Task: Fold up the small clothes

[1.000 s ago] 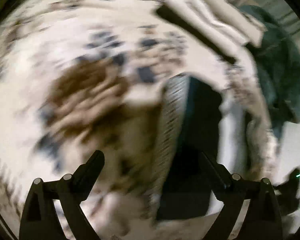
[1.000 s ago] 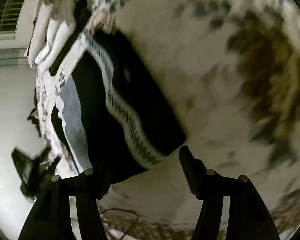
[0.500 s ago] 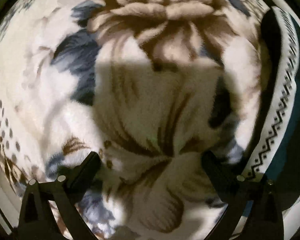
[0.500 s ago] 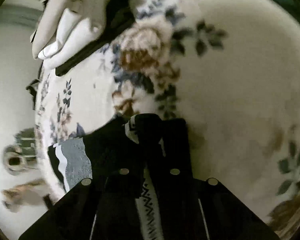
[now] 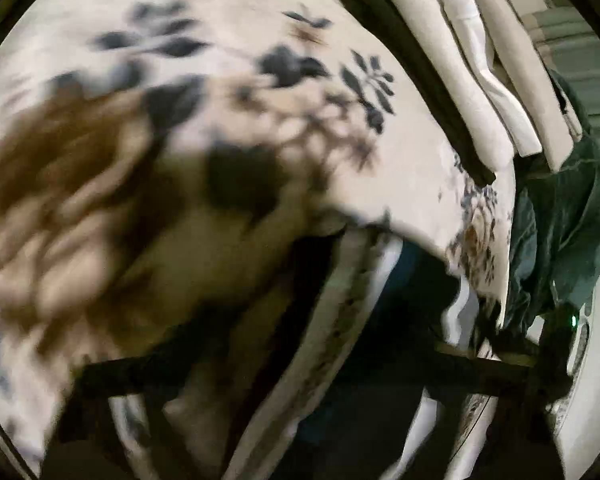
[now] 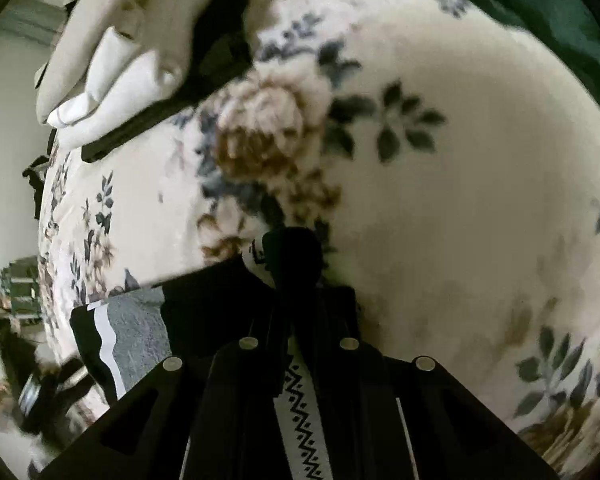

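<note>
Right gripper (image 6: 296, 276): clamped on the black garment (image 6: 216, 304), at its patterned band.
Left gripper (image 5: 300, 364): view blurred; can't tell its grip, garment lay between the fingers.
Handling: prob. soft, light, limp; take by band/corners.
Blanket (image 6: 460, 184): under the garment.

Blurred floral blanket (image 5: 228, 128), dark garment with patterned white band (image 5: 380, 320), folded cream clothes (image 5: 472, 80), green fabric (image 5: 560, 232) beyond

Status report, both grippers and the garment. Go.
Right gripper shut on black garment with zigzag-patterned white band. Left gripper blurred, state unclear. Garment lies on floral fleece blanket.
</note>
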`<state>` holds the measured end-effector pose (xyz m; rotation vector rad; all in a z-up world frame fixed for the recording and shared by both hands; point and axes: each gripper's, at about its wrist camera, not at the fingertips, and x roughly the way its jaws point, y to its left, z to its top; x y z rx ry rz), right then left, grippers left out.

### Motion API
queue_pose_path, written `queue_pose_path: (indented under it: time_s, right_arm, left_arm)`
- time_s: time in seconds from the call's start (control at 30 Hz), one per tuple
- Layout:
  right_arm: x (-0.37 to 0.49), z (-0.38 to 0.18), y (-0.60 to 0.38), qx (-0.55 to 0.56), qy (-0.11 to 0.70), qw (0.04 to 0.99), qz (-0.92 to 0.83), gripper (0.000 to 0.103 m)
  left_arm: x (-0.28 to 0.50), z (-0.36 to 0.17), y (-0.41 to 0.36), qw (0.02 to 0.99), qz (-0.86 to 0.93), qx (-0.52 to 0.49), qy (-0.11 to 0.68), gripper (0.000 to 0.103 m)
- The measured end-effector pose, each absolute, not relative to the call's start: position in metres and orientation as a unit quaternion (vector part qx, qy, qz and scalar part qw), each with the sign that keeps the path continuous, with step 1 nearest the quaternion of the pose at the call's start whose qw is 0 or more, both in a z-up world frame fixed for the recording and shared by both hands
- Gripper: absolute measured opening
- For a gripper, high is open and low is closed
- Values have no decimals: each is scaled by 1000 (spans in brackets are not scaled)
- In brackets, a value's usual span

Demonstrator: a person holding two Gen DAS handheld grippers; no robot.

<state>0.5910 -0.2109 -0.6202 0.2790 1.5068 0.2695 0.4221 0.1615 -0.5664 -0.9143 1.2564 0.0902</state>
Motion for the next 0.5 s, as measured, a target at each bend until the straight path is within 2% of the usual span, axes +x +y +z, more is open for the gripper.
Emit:
queue_pose_path:
  time_s: [0.03,0.07,0.1,0.13,0.2,0.3,0.37,0.4,0.43,0.5]
  right_arm:
    - [590,-621,-216,138,683,707,123,23]
    - [589,-622,-221,145,690,699,123,32]
    - [584,-624,-229,153,702,685,121,51]
    - [578,-623,-235,164,706,678,125,61]
    - [557,-625,-249,200,716,652,147,61]
    - [513,-647,-261,231,767,579,151,67]
    - [487,-665,-265,272,783,537,157,66]
    - [472,-672,-269,317,772,526,161,48]
    - [465,-672,-271,337,762,529,163,24]
    - [457,-661,-281,353,735,560,146,19]
  left_arm:
    - [430,-571,161,706,34,-421,569,24]
    - [434,-570,162,708,37,-417,569,24]
    - [440,-570,161,710,36,-411,571,24]
    - [445,-569,161,711,33,-405,574,24]
    - [446,-566,158,713,29,-397,578,24]
    - [434,-564,164,713,25,-397,577,24]
    - [429,-563,167,711,24,-402,576,24]
    - [428,-562,167,712,23,-401,576,24]
    - [431,-563,166,713,22,-398,577,24]
    - [431,-562,167,712,18,-396,580,25]
